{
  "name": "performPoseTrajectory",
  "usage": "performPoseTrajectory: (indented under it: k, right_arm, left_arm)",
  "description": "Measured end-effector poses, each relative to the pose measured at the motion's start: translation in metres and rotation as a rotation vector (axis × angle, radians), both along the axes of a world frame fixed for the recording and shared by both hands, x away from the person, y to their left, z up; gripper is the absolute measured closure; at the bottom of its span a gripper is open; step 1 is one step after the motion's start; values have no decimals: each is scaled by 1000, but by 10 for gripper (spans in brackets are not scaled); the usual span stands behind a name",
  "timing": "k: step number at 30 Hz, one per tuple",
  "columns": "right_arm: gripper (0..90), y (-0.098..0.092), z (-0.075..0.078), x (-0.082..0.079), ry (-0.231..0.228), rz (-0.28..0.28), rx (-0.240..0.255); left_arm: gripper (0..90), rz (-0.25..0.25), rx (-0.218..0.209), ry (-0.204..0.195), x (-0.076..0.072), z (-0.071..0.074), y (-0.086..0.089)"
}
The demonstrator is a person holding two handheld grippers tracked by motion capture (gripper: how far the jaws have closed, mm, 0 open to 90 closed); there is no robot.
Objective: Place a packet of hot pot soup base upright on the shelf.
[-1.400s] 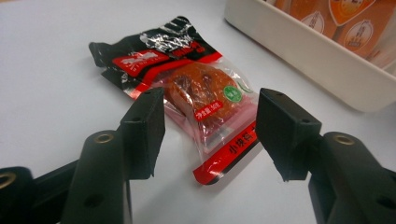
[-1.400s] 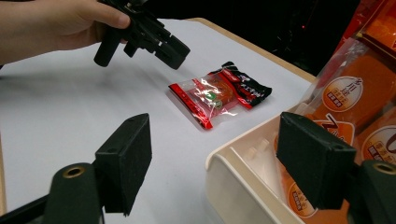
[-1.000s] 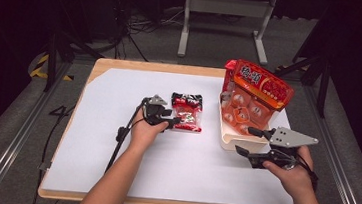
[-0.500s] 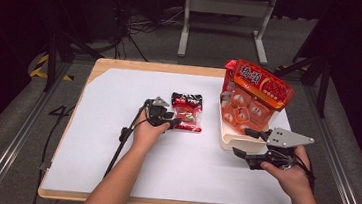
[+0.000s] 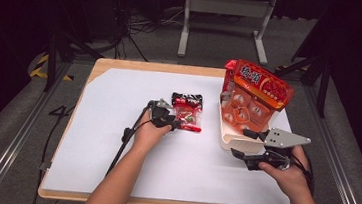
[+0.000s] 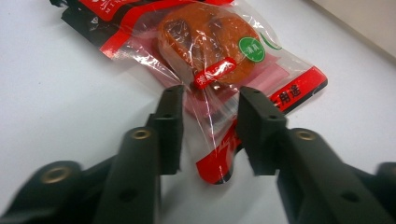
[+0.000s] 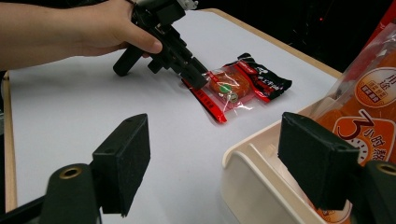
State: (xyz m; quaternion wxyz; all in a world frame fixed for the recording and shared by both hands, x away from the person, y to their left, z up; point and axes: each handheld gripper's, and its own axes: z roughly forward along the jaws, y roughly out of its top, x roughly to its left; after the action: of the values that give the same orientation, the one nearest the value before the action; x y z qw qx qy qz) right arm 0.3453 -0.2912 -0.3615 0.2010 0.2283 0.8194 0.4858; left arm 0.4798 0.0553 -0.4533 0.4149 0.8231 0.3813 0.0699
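In the left gripper view, the clear red-trimmed plastic snack packet [image 6: 219, 70] runs off the frame at 12 o'clock, and its near corner is partly covered by the black fingers [image 6: 170, 126]. In the right gripper view, the cream plastic bin [image 7: 261, 182] is cut off at 6 o'clock, and the large red-and-orange printed bag [image 7: 373, 116] at 3 o'clock. The print on both is too small to read from the high view.

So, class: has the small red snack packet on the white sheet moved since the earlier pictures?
No. The snack packet lies at the same spot left of the cream tray; the left gripper has just been closing its jaws around the packet's edge.
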Motion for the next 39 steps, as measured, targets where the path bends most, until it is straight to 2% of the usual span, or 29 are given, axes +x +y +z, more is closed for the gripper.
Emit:
performPoseTrajectory:
  k: [2, 5, 9, 14, 19, 22, 28, 30, 34, 39]
  right_arm:
    - [259, 0, 0, 0, 1, 0, 0]
    - [258, 1, 0, 0, -2, 2, 1]
    - [259, 0, 0, 0, 1, 0, 0]
    - [259, -1, -2, 1, 5, -5, -1]
    - [261, -1, -3, 2, 8, -8, 0]
    - [264, 0, -3, 3, 9, -9, -1]
    - [268, 2, -4, 5, 15, -18, -5]
    - [272, 3, -4, 6, 20, -28, -6]
    - [281, 4, -2, 8, 37, -47, 22]
    - [360, 8, 3, 12, 72, -70, 64]
  left_arm:
    - [760, -5, -9, 19, 0, 0, 1]
    - [834, -4, 3, 4, -2, 0, 0]
    - [879, 11, -2, -2, -3, 0, -1]
    - [900, 28, 5, -47, -8, 1, 0]
    - [900, 41, -10, -86, -13, 4, 4]
    - [900, 33, -9, -114, -18, 9, 7]
    - [900, 13, -45, -158, -30, 23, 15]
    - [900, 5, -47, -184, -36, 28, 17]
    - [900, -27, -65, -233, -50, 40, 20]
    - [900, -79, -93, -295, -71, 59, 22]
